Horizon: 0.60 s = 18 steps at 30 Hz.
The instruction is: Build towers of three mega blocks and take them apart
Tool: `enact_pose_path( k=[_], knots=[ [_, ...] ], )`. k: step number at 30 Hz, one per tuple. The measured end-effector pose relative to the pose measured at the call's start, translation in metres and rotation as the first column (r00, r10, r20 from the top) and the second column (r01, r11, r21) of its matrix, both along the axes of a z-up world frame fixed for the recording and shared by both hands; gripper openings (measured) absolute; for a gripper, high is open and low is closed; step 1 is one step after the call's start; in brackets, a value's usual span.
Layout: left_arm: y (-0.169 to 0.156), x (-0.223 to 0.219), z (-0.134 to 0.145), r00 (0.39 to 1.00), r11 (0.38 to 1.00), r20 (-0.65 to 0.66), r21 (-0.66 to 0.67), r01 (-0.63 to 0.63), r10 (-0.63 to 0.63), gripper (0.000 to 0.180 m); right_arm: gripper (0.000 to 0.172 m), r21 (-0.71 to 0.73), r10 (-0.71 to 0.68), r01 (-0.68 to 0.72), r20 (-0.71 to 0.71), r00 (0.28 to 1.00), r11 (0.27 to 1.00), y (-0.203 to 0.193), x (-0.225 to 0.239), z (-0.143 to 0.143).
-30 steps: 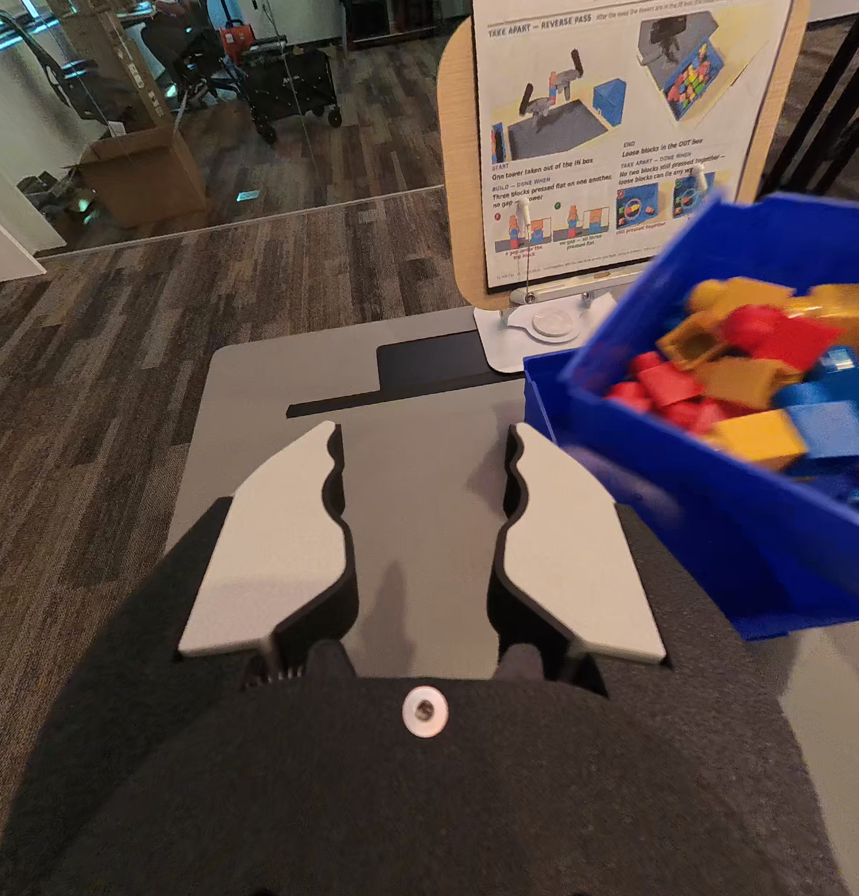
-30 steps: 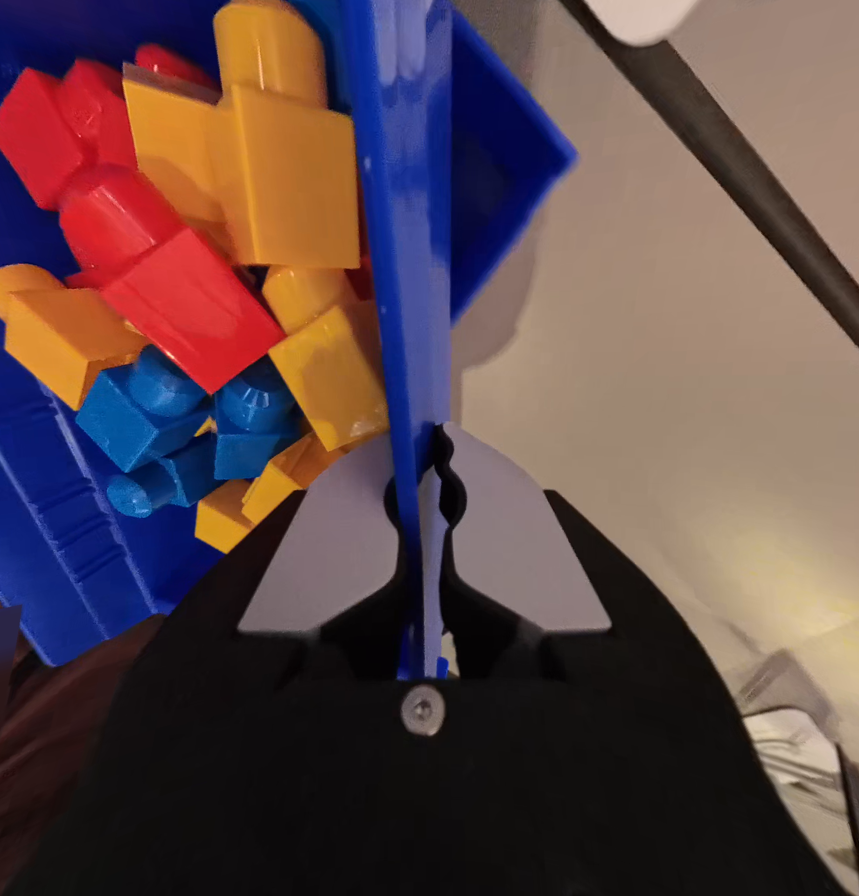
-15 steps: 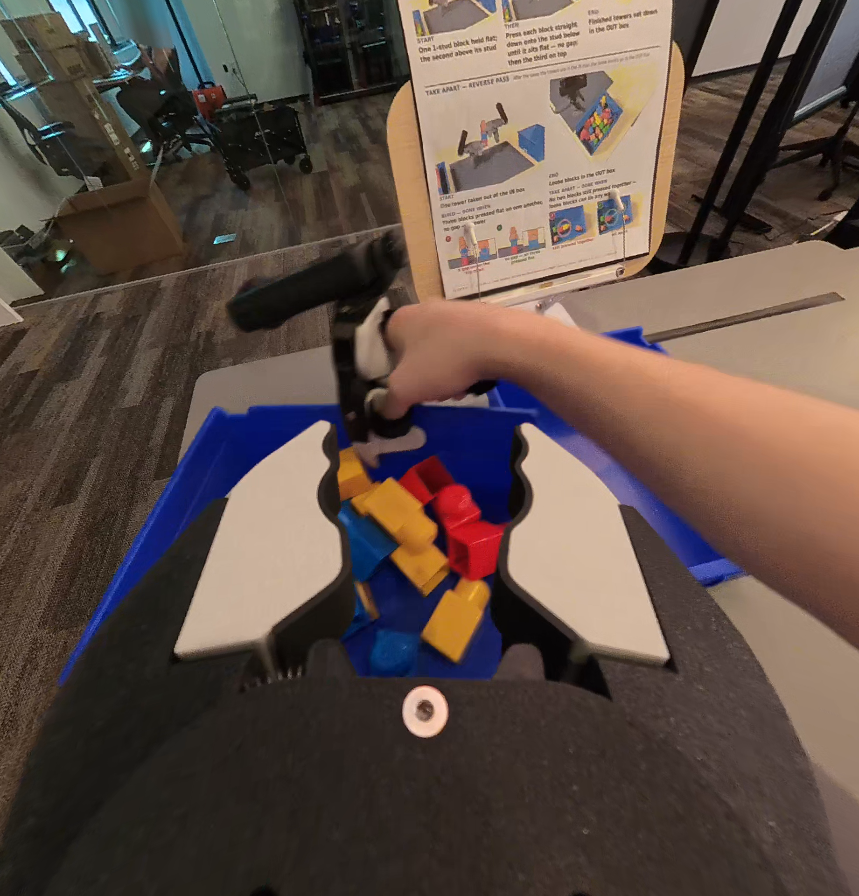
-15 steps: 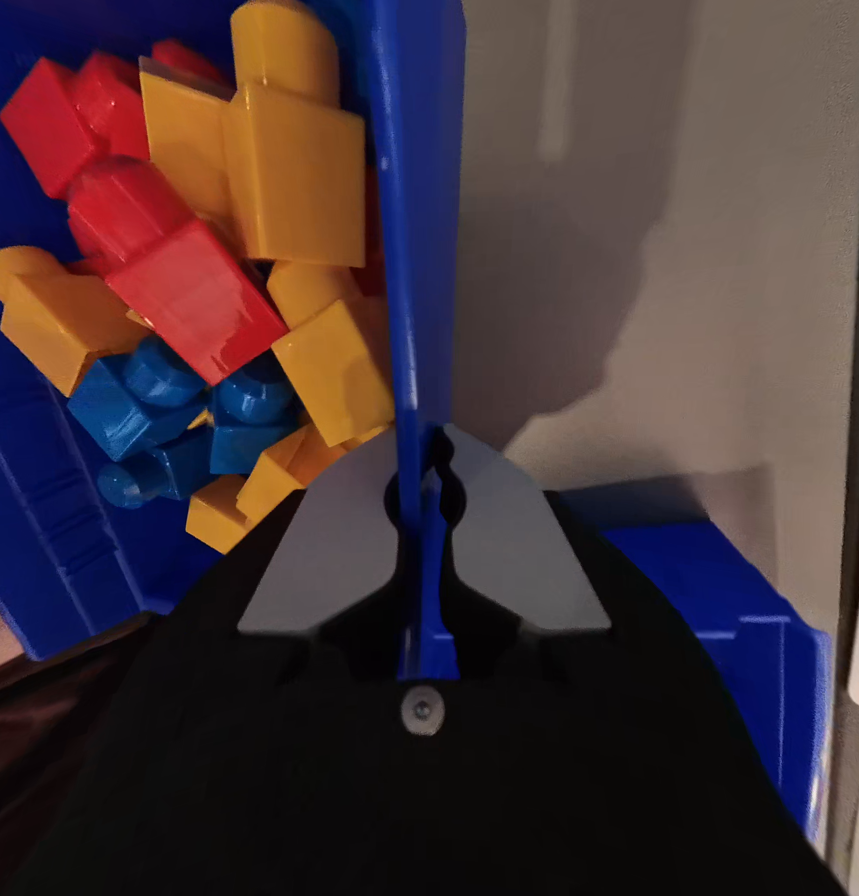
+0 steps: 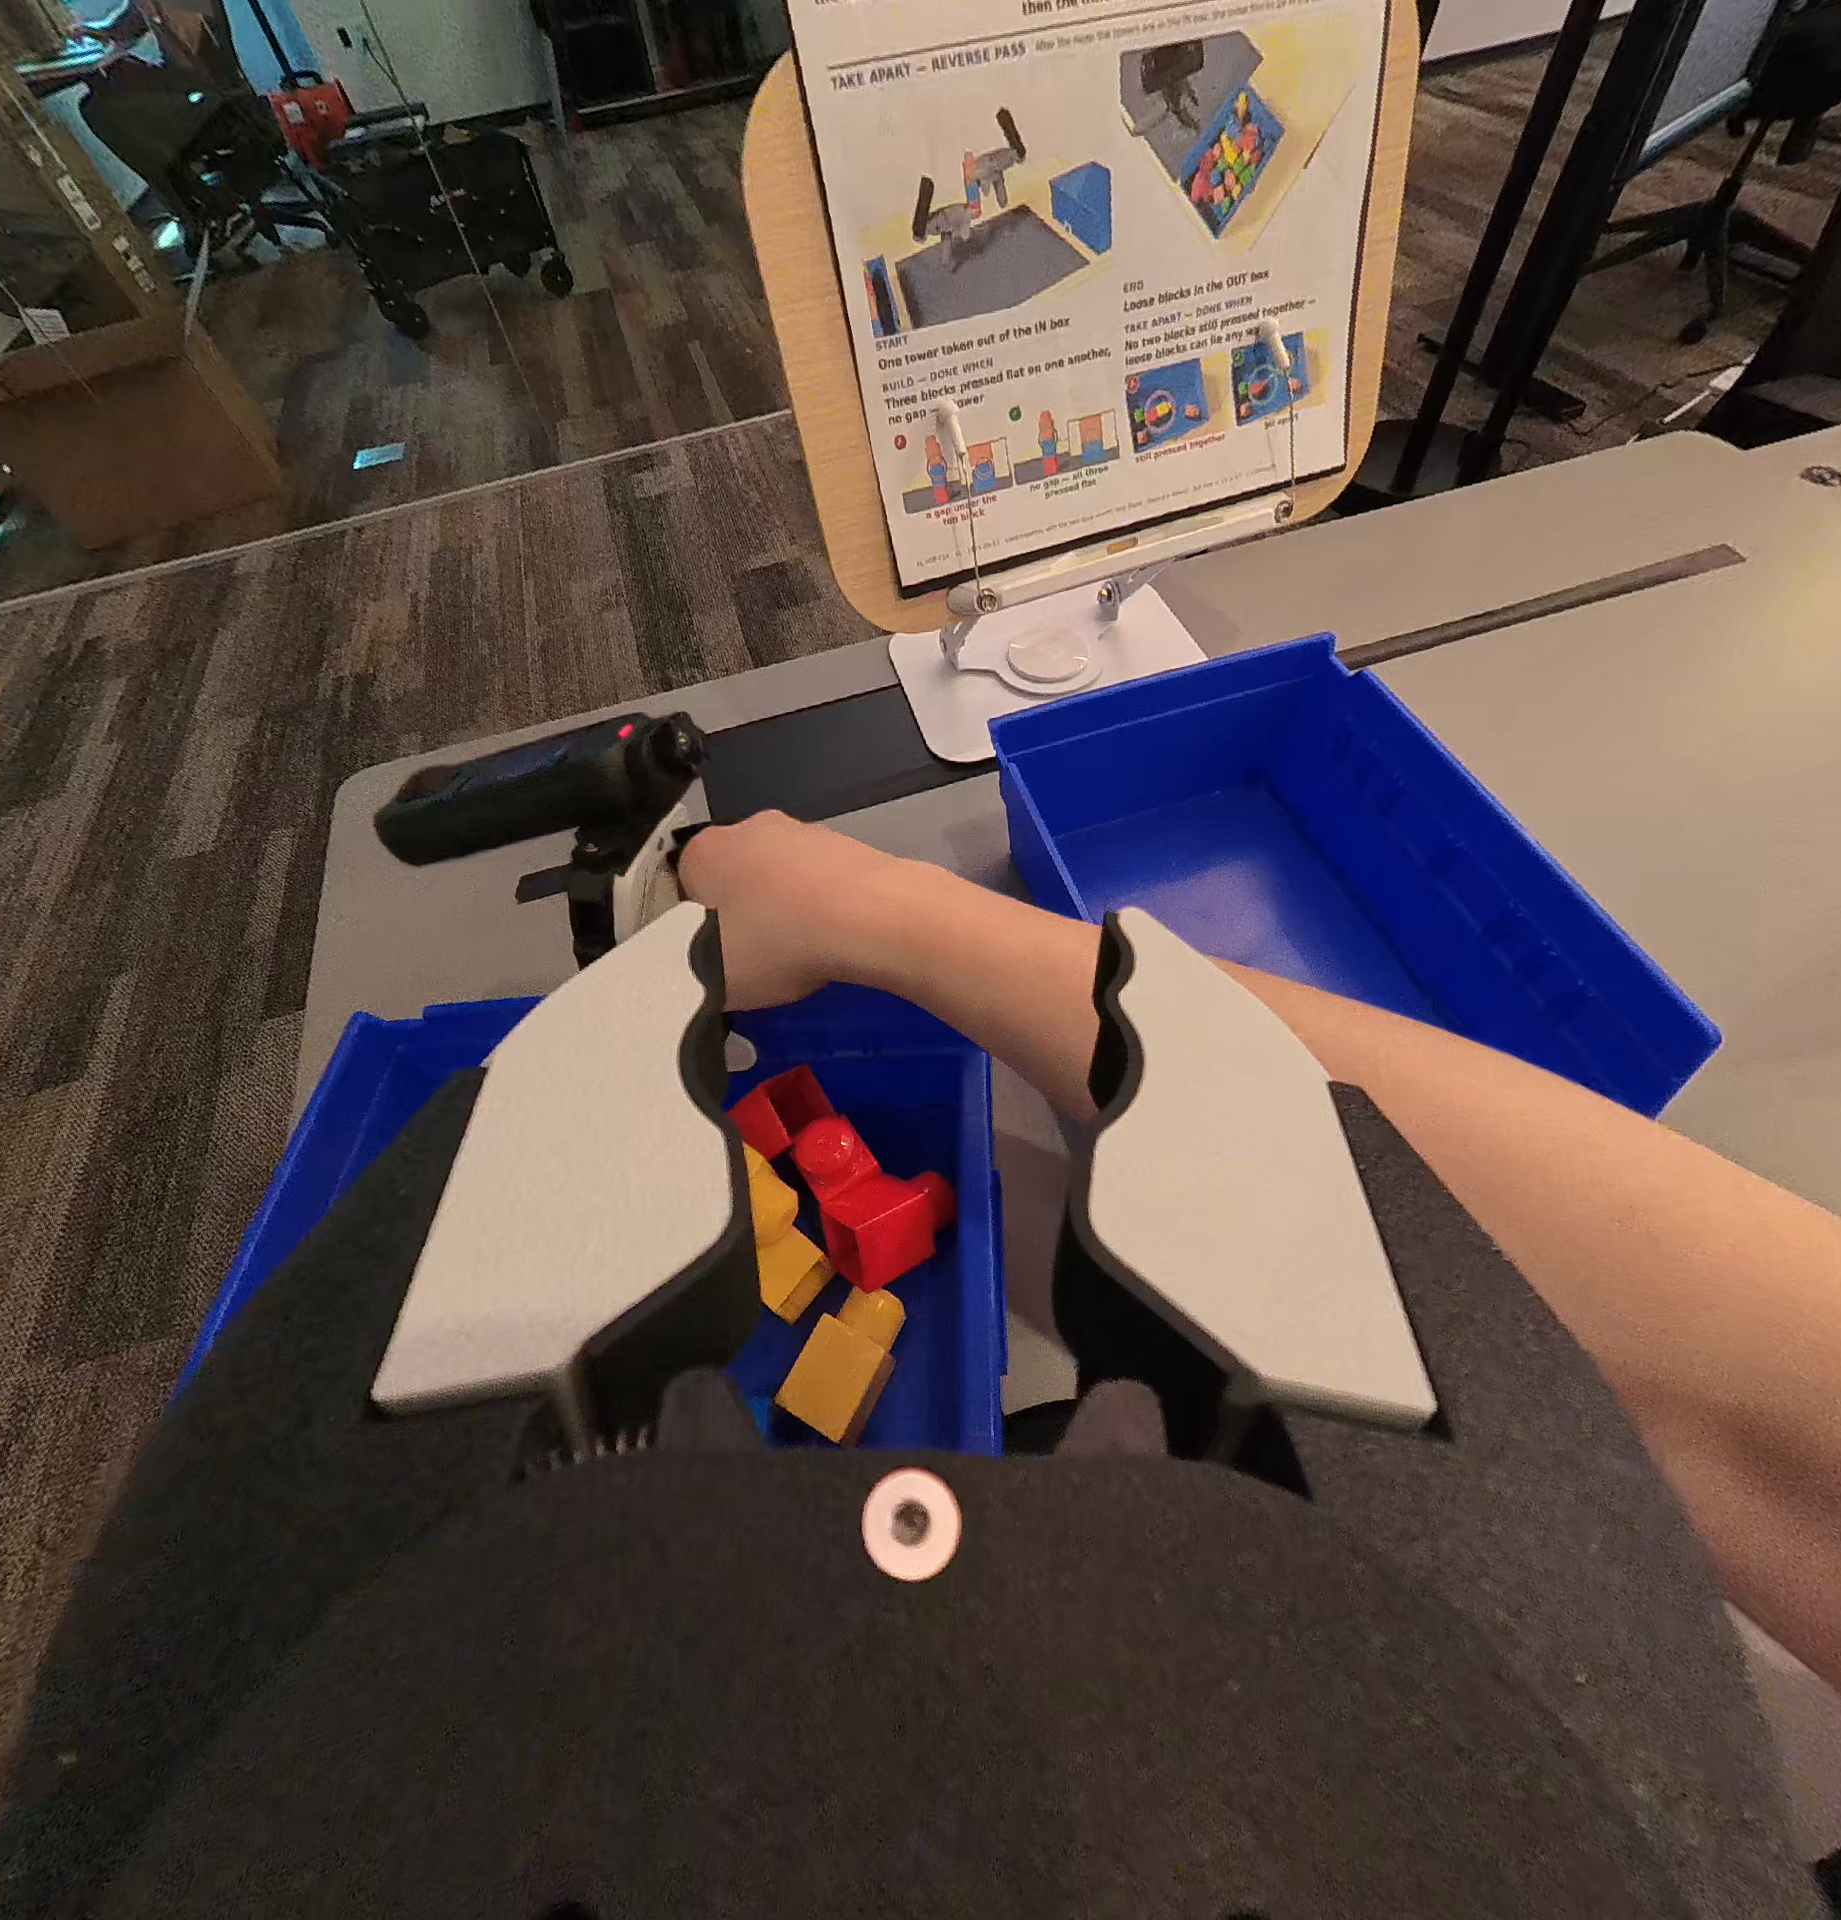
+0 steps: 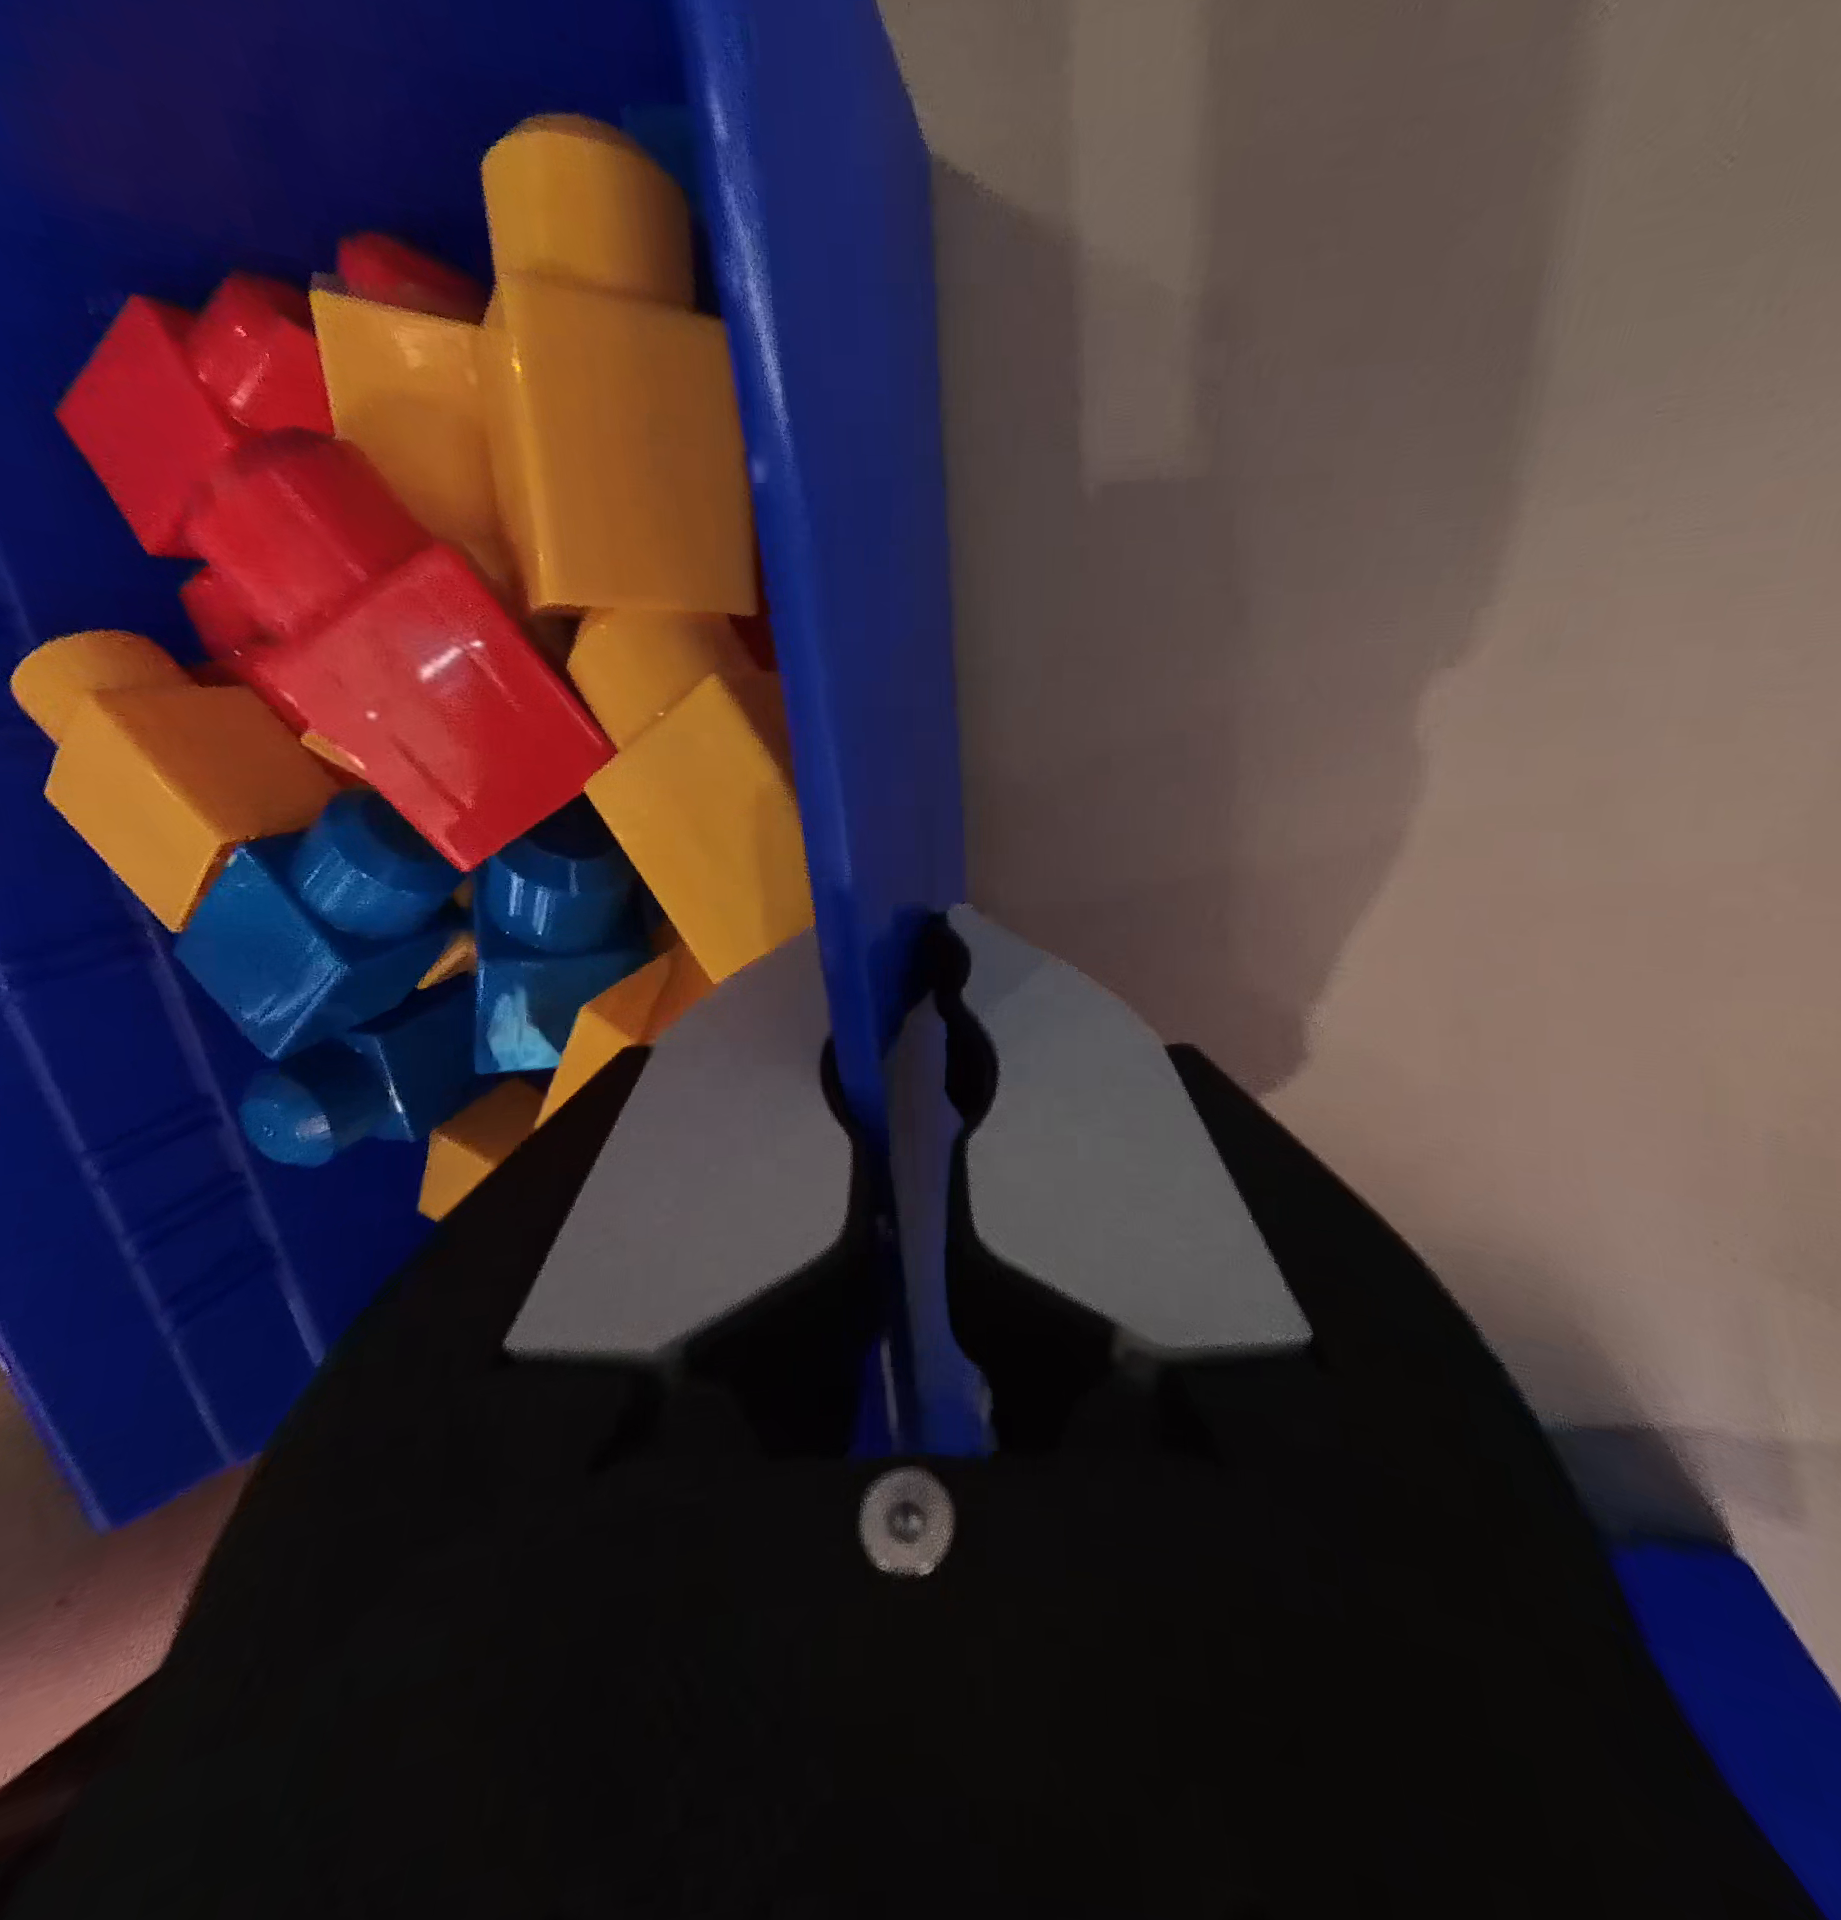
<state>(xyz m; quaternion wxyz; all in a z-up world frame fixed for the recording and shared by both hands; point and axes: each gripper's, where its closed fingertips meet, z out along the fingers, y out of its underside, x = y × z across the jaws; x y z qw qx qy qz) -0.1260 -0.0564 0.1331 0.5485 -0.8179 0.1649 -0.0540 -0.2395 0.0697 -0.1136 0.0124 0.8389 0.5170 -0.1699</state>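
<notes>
My right gripper (image 6: 885, 935) is shut on the side wall of a blue bin (image 6: 822, 520), with one pad inside and one outside. The bin holds several loose red (image 6: 407, 675), yellow (image 6: 615, 436) and blue (image 6: 313, 935) mega blocks. In the left wrist view this bin (image 5: 376, 1049) lies at the table's near left, with a red block (image 5: 874, 1205) and a yellow block (image 5: 833, 1371) showing. The right gripper (image 5: 625, 894) stands at its far wall, held by a hand. My left gripper (image 5: 911, 935) hovers above the bin, open and empty, over the person's forearm (image 5: 999, 956).
A second blue bin (image 5: 1498, 862) stands empty at the right on the grey table (image 5: 1674, 675). An instruction sheet on a wooden stand (image 5: 1082, 291) is at the table's back edge. The floor (image 5: 116, 935) drops off to the left.
The right gripper, still shut on the wall, has carried the bin of blocks from the right, raised and tilted, to the left under my left gripper. The empty bin has come into view.
</notes>
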Motion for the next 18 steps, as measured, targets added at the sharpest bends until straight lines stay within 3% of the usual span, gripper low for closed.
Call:
enact_pose_path(
  k=[2, 5, 7, 9, 12, 16, 18],
  knots=[
    [0.0, 0.003, -0.003, 1.0, 1.0, -0.013, -0.014, 0.011, -0.012, 0.069, 0.018, 0.064, -0.002, 0.01, -0.129, 0.992, 0.998, 0.008, -0.007, 0.018],
    [-0.002, 0.006, -0.006, 0.999, 0.999, -0.036, -0.025, 0.028, -0.029, 0.07, 0.04, 0.313, -0.017, 0.121, -0.314, 0.949, 0.942, 0.038, 0.017, 0.076],
    [-0.003, 0.008, -0.005, 0.999, 0.999, -0.035, -0.023, 0.04, -0.041, 0.07, 0.056, 0.502, -0.059, 0.222, -0.32, 0.946, 0.836, 0.06, 0.074, 0.111],
    [-0.005, 0.009, -0.004, 0.998, 0.999, -0.029, -0.015, 0.05, -0.05, 0.07, 0.066, 0.639, -0.181, 0.289, -0.23, 0.956, 0.713, 0.075, 0.159, 0.125],
    [-0.007, 0.009, -0.002, 0.998, 0.998, -0.008, -0.008, 0.067, -0.067, 0.07, 0.077, 0.683, -0.448, 0.349, -0.036, 0.894, 0.642, 0.062, 0.298, 0.108],
    [-0.005, 0.009, 0.0, 0.998, 0.998, 0.009, -0.003, 0.062, -0.062, 0.069, 0.083, 0.579, -0.596, 0.402, 0.188, 0.78, 0.709, 0.011, 0.413, 0.051],
    [-0.004, 0.01, -0.002, 0.998, 0.998, 0.002, -0.011, 0.061, -0.061, 0.069, 0.087, 0.495, -0.596, 0.42, 0.276, 0.754, 0.761, -0.008, 0.44, 0.021]
  ],
)
